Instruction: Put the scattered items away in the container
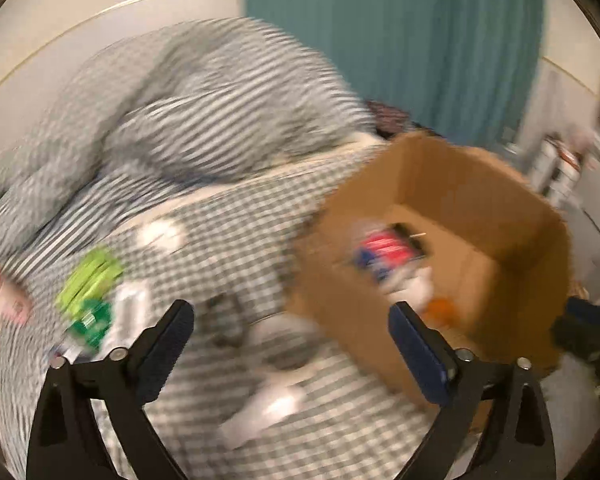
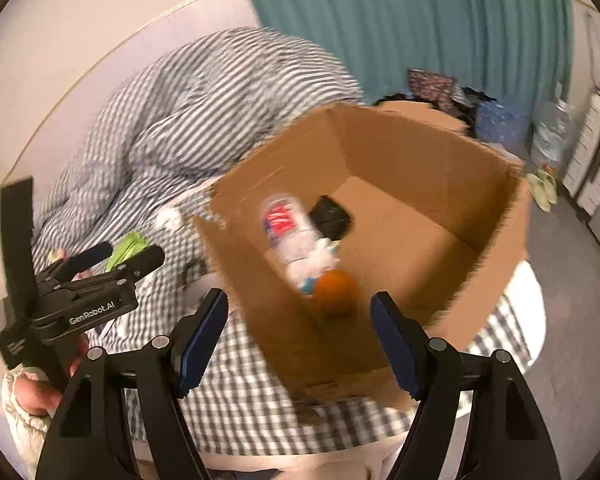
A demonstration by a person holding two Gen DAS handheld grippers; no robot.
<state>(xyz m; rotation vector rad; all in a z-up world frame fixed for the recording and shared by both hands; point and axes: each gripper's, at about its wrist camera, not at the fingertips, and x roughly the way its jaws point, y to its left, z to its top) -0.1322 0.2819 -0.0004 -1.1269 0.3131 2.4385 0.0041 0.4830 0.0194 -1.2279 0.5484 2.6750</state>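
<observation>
Already an orange ball (image 2: pixel 336 286) lies inside the open brown cardboard box (image 2: pixel 496 216); beside the box, left gripper (image 1: pixel 292 334) and right gripper (image 2: pixel 300 322) gape wide, empty, ready for bed clutter.

Left gripper (image 2: pixel 128 254): black frame, white "GenRobot.AI" lettering on the side, silver screw heads at the finger pivots, dark blue pads, a flat black strap-like piece rising behind it
Right gripper (image 2: pixel 300 332): same black triangular arms, silver pivot screws, blue pads (image 2: pixel 198 344)
Left hand (image 2: pixel 36 392): pale knitted cuff at the wrist
</observation>
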